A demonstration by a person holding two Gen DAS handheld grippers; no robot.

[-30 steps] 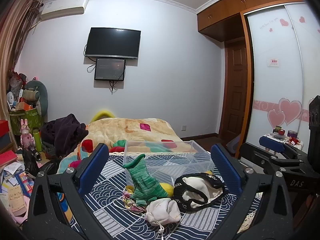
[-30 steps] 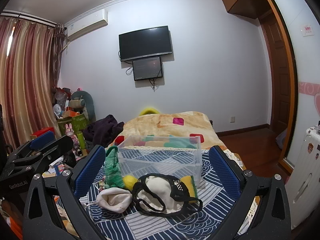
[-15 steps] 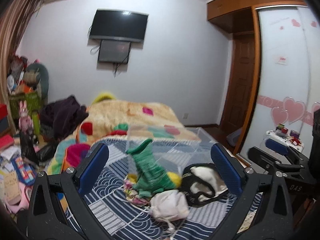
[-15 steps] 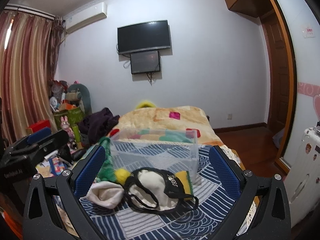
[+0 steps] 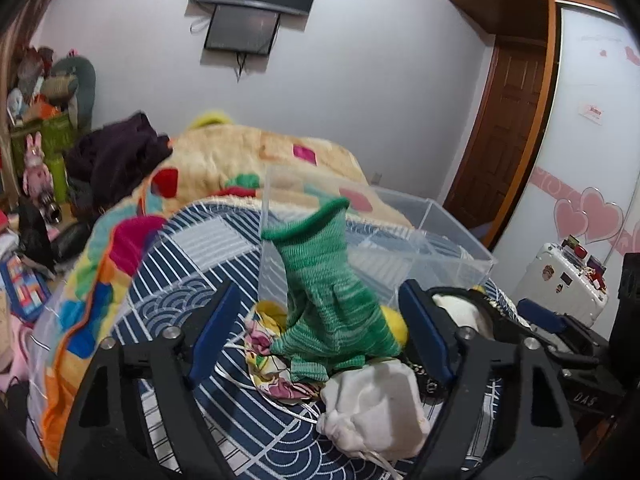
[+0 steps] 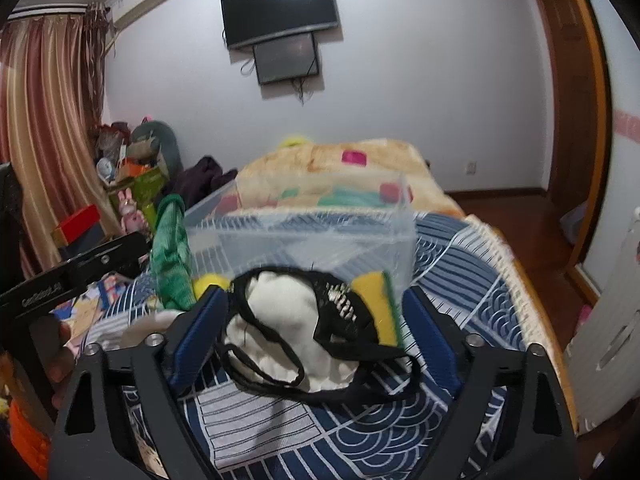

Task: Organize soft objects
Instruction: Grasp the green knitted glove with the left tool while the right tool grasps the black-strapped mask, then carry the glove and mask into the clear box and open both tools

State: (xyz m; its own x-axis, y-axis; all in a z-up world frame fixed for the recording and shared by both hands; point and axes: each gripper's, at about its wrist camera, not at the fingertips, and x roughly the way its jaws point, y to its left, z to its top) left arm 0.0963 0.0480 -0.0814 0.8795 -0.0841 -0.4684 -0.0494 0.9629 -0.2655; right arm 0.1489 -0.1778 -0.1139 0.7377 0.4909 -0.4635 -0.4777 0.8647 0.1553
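A pile of soft things lies on the blue patterned bedspread [image 5: 180,280] in front of a clear plastic bin [image 5: 420,232]. My left gripper [image 5: 320,336] is open, its blue fingers on either side of a green knit glove [image 5: 324,288] that stands upright. A white cloth pouch [image 5: 376,404] and a floral cloth [image 5: 268,356] lie just below it. My right gripper [image 6: 312,332] is open around a black and white mesh garment [image 6: 304,324]. A yellow and green sponge [image 6: 380,304] leans by the bin [image 6: 304,236]. The glove [image 6: 170,256] shows at its left.
A beige patterned blanket [image 5: 248,156] covers the far bed. A dark clothes heap [image 5: 116,152] and clutter with a pink toy rabbit [image 5: 36,168] sit at the left. A white suitcase [image 5: 560,280] stands at the right. A TV [image 6: 280,12] hangs on the far wall.
Both grippers have moved forward and down towards the pile. The glove now lies between the left fingers and the mesh garment between the right fingers. Both stay open.
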